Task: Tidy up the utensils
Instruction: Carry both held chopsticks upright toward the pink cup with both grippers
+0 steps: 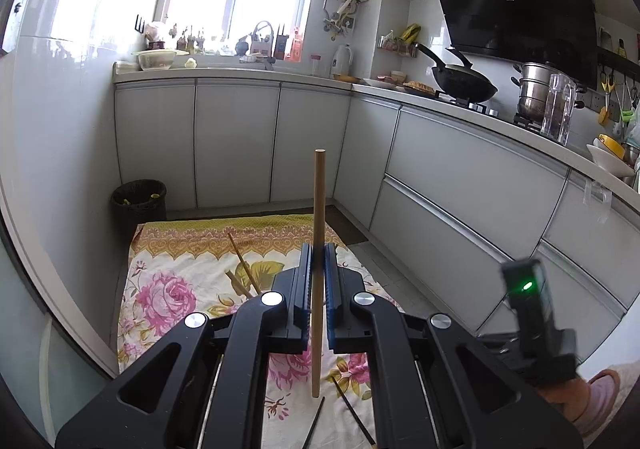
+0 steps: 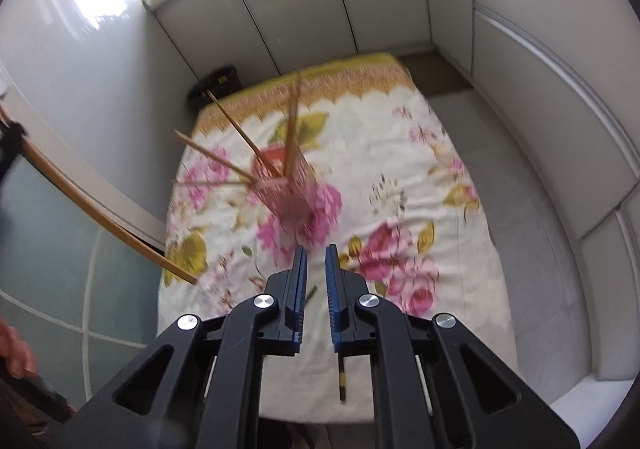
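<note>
My left gripper (image 1: 318,249) is shut on a long pale wooden chopstick (image 1: 318,209), which stands upright between the blue pads. The same chopstick (image 2: 100,217) slants across the left of the right wrist view. My right gripper (image 2: 316,253) hangs over the floral cloth (image 2: 400,153), its jaws slightly apart with nothing between them. Beyond it stands a pink slatted utensil holder (image 2: 288,189), blurred, with several wooden chopsticks (image 2: 236,129) sticking out. Dark chopsticks (image 1: 352,409) lie loose on the cloth (image 1: 168,289), and one (image 2: 342,381) lies under the right gripper.
A dark waste bin (image 1: 139,201) stands at the cloth's far left corner. White cabinet fronts (image 1: 460,189) line the back and right. The counter holds a wok (image 1: 460,83) and a steel pot (image 1: 534,93). A foot in a pink slipper (image 1: 600,393) rests at lower right.
</note>
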`<action>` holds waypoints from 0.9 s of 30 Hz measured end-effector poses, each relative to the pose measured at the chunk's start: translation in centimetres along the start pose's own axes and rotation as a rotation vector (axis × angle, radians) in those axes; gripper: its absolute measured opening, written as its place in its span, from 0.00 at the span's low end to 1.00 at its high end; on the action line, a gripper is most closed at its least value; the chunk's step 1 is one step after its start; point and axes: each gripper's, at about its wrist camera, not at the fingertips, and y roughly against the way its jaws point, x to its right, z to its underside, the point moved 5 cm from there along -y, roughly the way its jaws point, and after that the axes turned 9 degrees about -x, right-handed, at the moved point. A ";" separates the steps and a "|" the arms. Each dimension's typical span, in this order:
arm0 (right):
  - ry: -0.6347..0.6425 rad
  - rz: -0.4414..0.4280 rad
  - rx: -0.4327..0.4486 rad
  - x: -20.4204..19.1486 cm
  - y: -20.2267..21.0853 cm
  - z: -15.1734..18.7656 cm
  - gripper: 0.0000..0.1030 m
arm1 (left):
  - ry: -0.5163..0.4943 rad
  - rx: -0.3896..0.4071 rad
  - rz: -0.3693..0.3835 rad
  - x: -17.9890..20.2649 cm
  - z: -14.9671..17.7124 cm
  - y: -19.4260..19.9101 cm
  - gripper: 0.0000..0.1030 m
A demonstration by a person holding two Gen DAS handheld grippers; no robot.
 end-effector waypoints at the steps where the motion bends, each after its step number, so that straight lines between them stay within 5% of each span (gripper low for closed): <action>1: -0.028 -0.010 -0.079 0.8 -2.8 0.8 0.17 | 0.001 -0.003 0.004 -0.1 0.3 -0.1 0.05; 4: -0.107 -0.027 -0.224 2.2 -9.7 2.8 0.32 | 0.000 -0.018 0.012 -0.4 1.3 -0.3 0.05; 7: -0.096 -0.001 -0.235 1.8 -13.6 2.8 0.35 | 0.007 -0.037 0.013 -1.1 2.1 -0.6 0.05; 20: -0.001 0.191 -0.276 0.5 -20.1 1.4 0.39 | 0.050 -0.070 0.010 -4.2 3.7 -1.9 0.05; 22: 0.035 0.274 -0.253 -0.1 -20.1 1.7 0.19 | 0.056 -0.069 0.013 -4.2 3.8 -1.9 0.05; 24: 0.034 0.253 -0.246 -0.2 -20.0 1.8 0.05 | 0.058 -0.069 0.013 -4.1 3.8 -1.8 0.05; 27: -0.035 0.179 -0.209 0.9 -18.8 2.0 0.05 | 0.054 -0.065 0.013 -3.8 3.7 -1.4 0.05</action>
